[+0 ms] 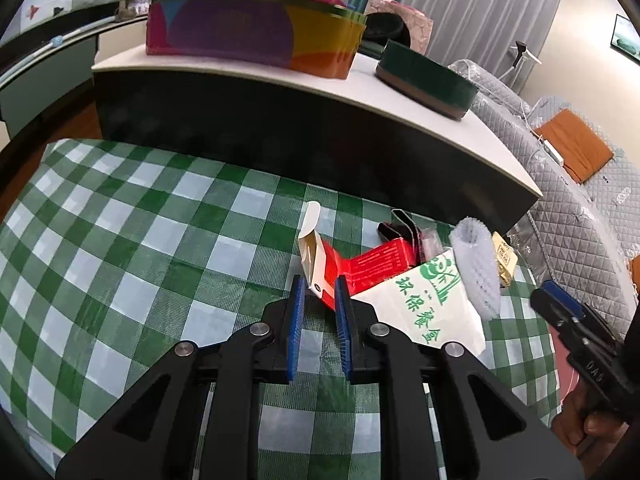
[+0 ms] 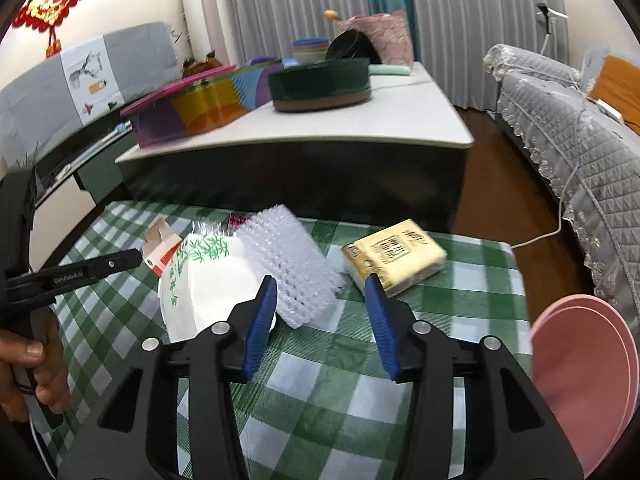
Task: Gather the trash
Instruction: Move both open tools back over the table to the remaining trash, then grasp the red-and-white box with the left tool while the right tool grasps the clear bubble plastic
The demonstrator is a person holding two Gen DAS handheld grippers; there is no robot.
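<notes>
On the green checked tablecloth (image 1: 132,240) lies a pile of trash. My left gripper (image 1: 319,292) is shut on the lower corner of a red and white carton (image 1: 320,264) whose flap stands open. Beside it are a white paper meal box with green print (image 1: 424,304), a white foam net sleeve (image 1: 476,264) and a yellow tissue pack (image 1: 505,258). In the right wrist view my right gripper (image 2: 320,284) is open, its tips just short of the foam net sleeve (image 2: 288,264). The meal box (image 2: 208,280) is to its left and the tissue pack (image 2: 394,256) to its right.
Behind the cloth stands a dark low table with a white top (image 2: 360,128), carrying a colourful box (image 1: 248,28) and a green round tin (image 1: 428,76). A grey quilted sofa (image 2: 580,168) is on the right. A pink round rim (image 2: 580,380) is at the near right edge.
</notes>
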